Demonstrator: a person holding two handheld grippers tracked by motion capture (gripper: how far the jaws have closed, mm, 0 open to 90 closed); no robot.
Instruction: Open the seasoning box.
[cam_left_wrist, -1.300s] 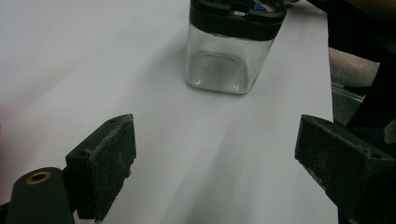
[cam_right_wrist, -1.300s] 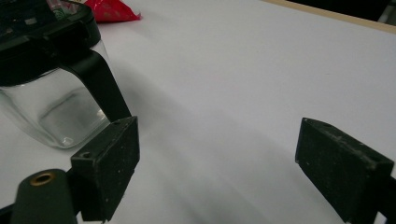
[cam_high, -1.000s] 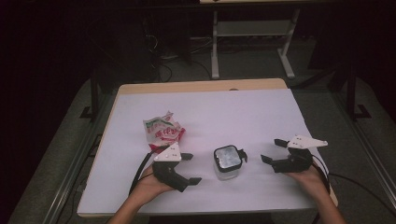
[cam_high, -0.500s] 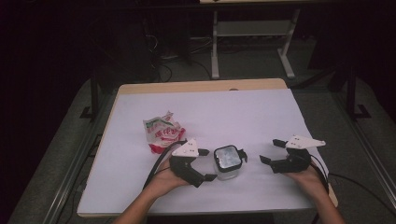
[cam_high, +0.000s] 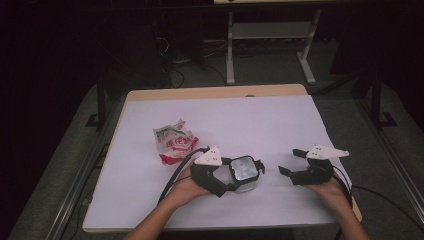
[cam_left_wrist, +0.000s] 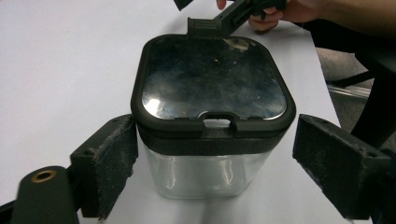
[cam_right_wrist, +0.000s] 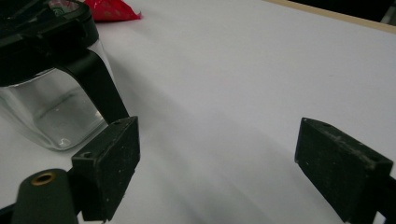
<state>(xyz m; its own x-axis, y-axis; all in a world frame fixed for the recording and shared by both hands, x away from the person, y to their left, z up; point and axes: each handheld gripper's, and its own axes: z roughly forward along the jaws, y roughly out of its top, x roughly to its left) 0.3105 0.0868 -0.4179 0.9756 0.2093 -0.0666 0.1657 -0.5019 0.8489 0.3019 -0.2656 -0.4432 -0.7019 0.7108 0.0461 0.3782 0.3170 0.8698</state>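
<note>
Clear square container (cam_left_wrist: 205, 175) with black-rimmed lid (cam_left_wrist: 214, 79) shut; upright on the white table; seemingly empty.

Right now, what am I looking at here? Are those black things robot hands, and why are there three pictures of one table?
No robot here: a person holds a hand tool with two black fingers in each hand. The high view looks down from above on the white table. The other two pictures come from small cameras riding on each tool, looking along its fingers. The left gripper has its fingers either side of a clear box with a dark lid. There is a gap on the right side, so it is not squeezed yet. The right gripper sits open beside it, holding nothing. A crumpled red and white snack bag lies farther back on the table.
</note>
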